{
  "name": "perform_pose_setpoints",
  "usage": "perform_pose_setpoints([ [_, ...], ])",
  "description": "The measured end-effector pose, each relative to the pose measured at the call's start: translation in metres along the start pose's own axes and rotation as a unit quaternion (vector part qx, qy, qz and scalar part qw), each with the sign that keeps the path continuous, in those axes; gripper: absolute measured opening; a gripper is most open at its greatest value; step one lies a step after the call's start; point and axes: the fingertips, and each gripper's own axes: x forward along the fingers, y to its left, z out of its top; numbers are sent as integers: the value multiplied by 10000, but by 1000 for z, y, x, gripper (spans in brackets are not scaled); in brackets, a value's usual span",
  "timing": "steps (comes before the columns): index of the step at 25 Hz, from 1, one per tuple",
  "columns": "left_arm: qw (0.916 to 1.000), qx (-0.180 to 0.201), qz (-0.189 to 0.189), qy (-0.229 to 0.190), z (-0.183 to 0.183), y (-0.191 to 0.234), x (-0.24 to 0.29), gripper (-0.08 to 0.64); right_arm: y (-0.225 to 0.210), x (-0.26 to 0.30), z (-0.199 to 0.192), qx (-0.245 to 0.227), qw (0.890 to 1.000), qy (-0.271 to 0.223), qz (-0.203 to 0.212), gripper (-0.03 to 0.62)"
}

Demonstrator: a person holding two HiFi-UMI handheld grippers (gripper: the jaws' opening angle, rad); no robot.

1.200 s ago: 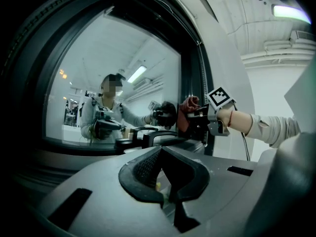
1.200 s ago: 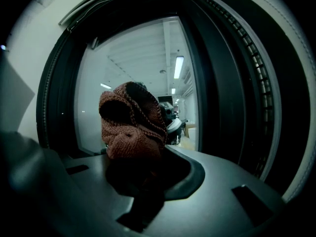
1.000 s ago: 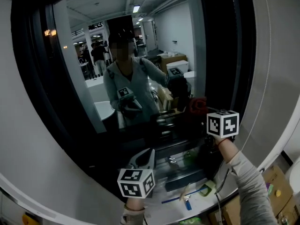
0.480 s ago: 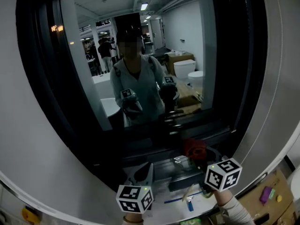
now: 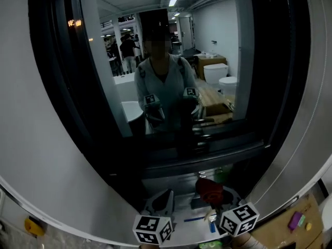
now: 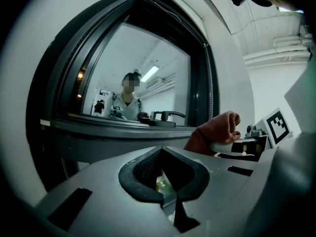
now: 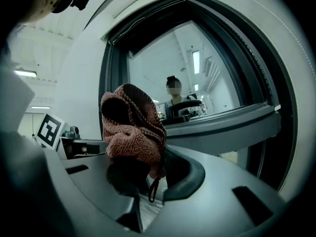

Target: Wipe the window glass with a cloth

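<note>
— One cloth (image 7: pixel 132 127) is listed for this job. Where do we find it?

— We find it bunched, reddish-brown and knitted, clamped between the jaws of the right gripper (image 7: pixel 148 174). The bulk stands up above the jaw tips, and a short loop of thread hangs down between them.

— How does it sit against the window glass (image 5: pixel 166 71)?

— We see it clear of the pane. In the head view the cloth (image 5: pixel 209 190) lies below the dark lower frame (image 5: pixel 207 154), low in the picture, and no part of it touches the glass.

— And against the other tool?

— We place the cloth to the right of the left gripper (image 6: pixel 165 177) and close beside it. From the left gripper view the cloth (image 6: pixel 217 135) shows at right, with the right gripper's marker cube (image 6: pixel 276 126) just beyond.

— What is the state of the left gripper?

— We read its jaws as closed together, with nothing gripped. Beyond them the window handle (image 6: pixel 165 116) lies along the lower frame.
</note>
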Motion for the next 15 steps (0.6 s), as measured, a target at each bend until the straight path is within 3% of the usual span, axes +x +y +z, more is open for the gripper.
perform_pose_setpoints([
  [7, 9999, 47, 131, 36, -12, -1, -12, 4, 21, -4, -25, 61, 9994, 230, 249, 44],
  [15, 9997, -13, 111, 195, -22, -3, -16, 5, 32, -7, -29, -296, 9986, 317, 307, 44],
])
